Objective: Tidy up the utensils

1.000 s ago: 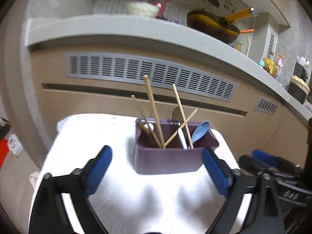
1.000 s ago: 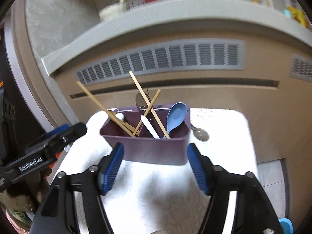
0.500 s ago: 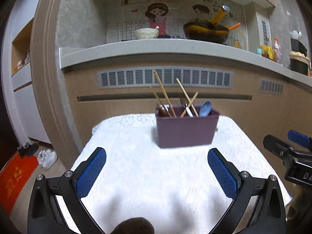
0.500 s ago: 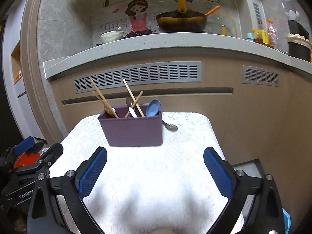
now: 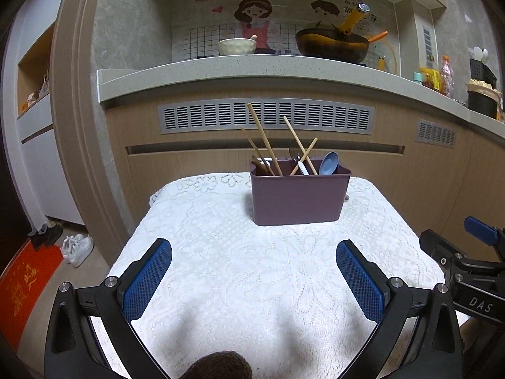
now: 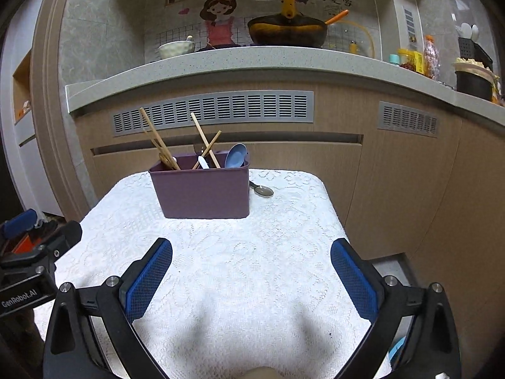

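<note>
Lace tablecloth (image 5: 252,284): purple bin (image 5: 298,197) w/ chopsticks (image 5: 264,140) (blue spoon (image 5: 328,162))

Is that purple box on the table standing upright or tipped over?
Upright. The purple box sits flat on the white tablecloth, opening upward, with chopsticks and a blue spoon sticking out.

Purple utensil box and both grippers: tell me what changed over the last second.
Both grippers, left gripper and right gripper, pulled back from the purple box; the right's jaws have just been opening, nothing between them. Box, chopsticks, blue spoon and metal spoon stayed put.
</note>
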### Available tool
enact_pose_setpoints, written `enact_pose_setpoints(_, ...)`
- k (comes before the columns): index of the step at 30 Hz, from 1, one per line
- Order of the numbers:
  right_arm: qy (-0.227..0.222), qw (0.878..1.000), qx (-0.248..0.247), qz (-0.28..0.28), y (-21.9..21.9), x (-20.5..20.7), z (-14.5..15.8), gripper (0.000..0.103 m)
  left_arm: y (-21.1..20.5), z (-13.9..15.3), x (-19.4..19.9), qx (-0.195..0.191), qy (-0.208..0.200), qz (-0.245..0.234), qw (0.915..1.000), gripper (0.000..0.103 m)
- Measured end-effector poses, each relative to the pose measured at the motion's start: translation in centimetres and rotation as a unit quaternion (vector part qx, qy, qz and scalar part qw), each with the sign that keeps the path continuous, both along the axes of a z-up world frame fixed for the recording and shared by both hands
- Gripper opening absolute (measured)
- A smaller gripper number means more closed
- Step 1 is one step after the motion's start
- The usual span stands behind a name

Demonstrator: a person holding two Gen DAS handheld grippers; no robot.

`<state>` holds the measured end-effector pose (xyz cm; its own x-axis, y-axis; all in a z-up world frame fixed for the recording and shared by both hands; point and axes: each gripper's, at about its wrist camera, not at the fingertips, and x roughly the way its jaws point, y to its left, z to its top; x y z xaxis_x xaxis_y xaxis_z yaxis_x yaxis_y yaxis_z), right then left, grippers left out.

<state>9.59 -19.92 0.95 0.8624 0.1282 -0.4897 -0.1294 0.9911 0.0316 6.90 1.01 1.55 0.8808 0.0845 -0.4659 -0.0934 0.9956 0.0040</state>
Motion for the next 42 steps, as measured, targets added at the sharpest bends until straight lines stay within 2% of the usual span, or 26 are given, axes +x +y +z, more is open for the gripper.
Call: enact_pose_setpoints(42, 0.005, 1.000, -0.004, 0.002, 0.06, 0.00, -0.37, 0.100, -0.36, -0.32, 0.44, 0.006, 0.014, -0.015, 0.9998, 0.103)
